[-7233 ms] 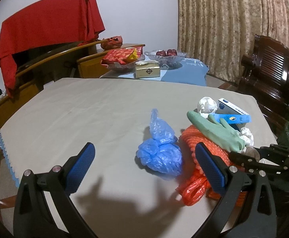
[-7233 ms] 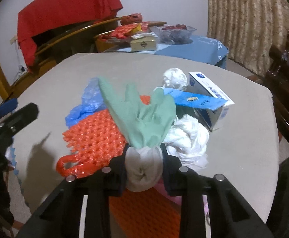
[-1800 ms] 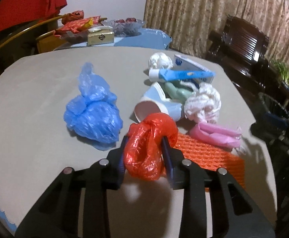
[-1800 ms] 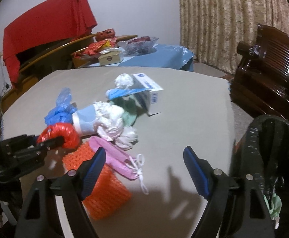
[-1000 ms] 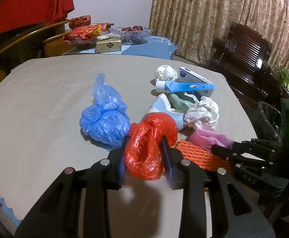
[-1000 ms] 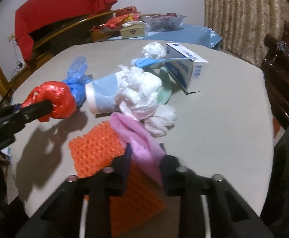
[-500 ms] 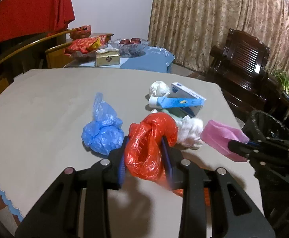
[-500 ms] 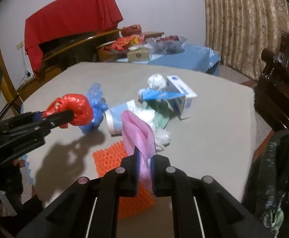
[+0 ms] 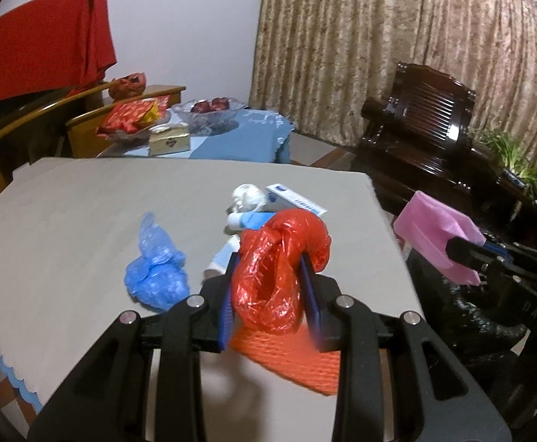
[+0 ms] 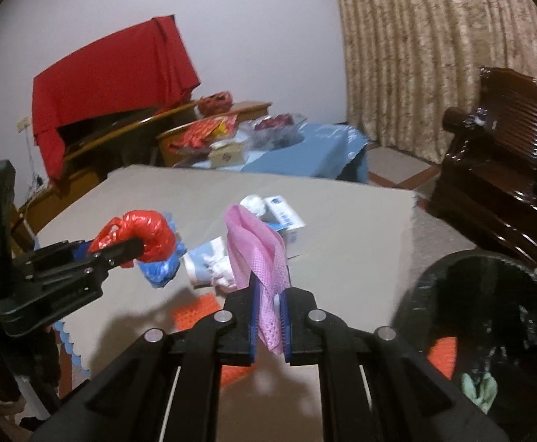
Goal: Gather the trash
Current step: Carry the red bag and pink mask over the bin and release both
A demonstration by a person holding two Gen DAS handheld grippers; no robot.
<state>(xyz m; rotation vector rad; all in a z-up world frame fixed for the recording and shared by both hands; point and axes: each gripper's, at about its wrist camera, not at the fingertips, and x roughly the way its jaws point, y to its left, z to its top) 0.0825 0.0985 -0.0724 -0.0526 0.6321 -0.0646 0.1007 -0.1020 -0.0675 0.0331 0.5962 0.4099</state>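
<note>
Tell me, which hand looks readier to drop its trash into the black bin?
Probably the right. The right gripper, pinching the pink mesh cloth, is beside the black bin; the left gripper, clamping the red plastic bag, is farther away.

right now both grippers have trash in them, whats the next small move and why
Probably carry the right gripper, shut on the pink mesh, over the black-lined bin to its right and let go: the bin stands open beside the table.

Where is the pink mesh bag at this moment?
The pink mesh bag is clamped in the right gripper, raised above the table edge, with the black bin to its right.
</note>
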